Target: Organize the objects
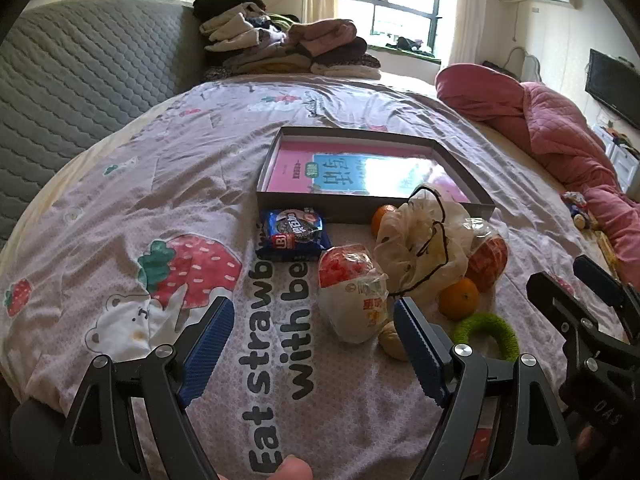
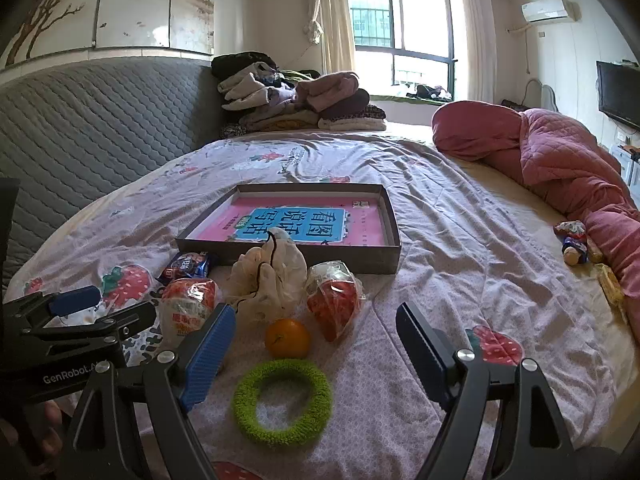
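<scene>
Spread over the bed, a pale sheet [image 2: 460,240] printed with strawberries is carrying everything, with a grey quilted headboard [image 2: 92,120] standing at the far left and a pink quilt [image 2: 560,168] lying bunched at the far right. Going from left to right, the left gripper [image 1: 312,344] is hovering over the near sheet with its blue pads spread wide and nothing between them. Just beyond it, a blue biscuit packet [image 1: 294,236] is lying against the near wall of a shallow grey box [image 1: 372,206], which is holding a pink book [image 2: 304,220]. Next, a wrapped bun [image 1: 352,296] is sitting beside a crumpled mesh bag [image 1: 420,240], with a walnut [image 1: 392,340] near the bun's near end. Further right, an orange [image 2: 288,338] is resting just beyond a green fuzzy ring [image 2: 282,400], and a second wrapped bun [image 2: 334,300] is lying to the orange's right. Over the ring, the right gripper [image 2: 316,352] is hanging fully released, gripping nothing.
</scene>
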